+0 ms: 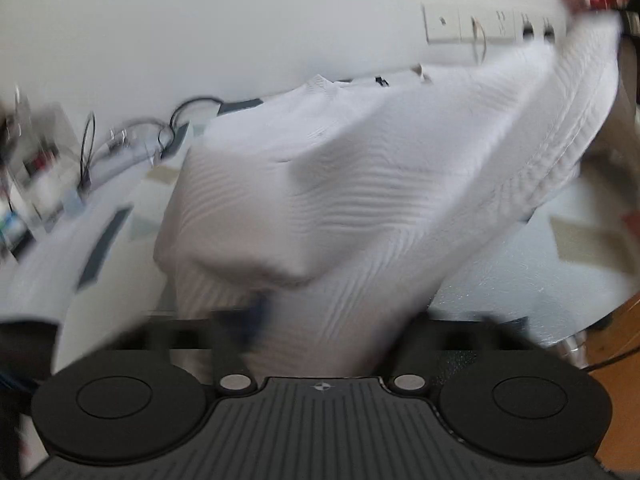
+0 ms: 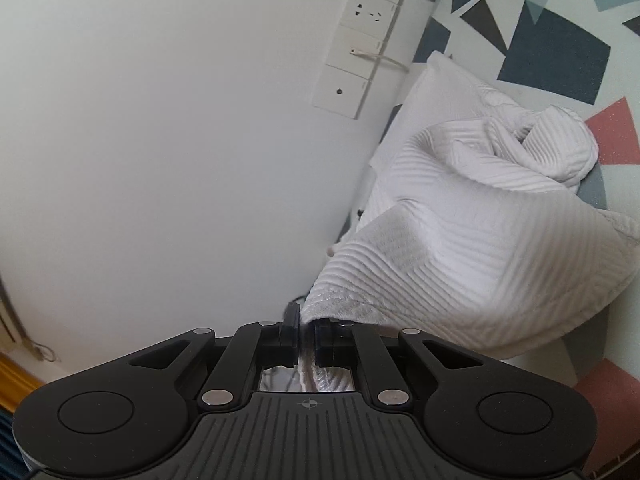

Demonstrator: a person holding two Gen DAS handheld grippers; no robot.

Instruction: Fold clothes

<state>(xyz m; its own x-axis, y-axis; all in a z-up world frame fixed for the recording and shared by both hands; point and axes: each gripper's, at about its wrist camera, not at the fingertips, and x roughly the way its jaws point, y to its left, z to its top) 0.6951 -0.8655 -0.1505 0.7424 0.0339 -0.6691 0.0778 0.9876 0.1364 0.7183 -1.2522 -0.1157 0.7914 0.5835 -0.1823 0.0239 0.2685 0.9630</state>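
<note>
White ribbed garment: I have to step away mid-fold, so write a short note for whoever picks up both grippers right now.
Right gripper: shut on a hem edge of the white ribbed garment, holding it raised beside the wall.
Left gripper: fingers buried in the cloth in a blurred view; it appears shut on the garment.
Garment: stretched between both grippers, its far part bunched on the patterned table.
Done: both edges gripped, cloth lifted.
Left: spread it flat, then all the folds; no neat fold shows yet.
</note>
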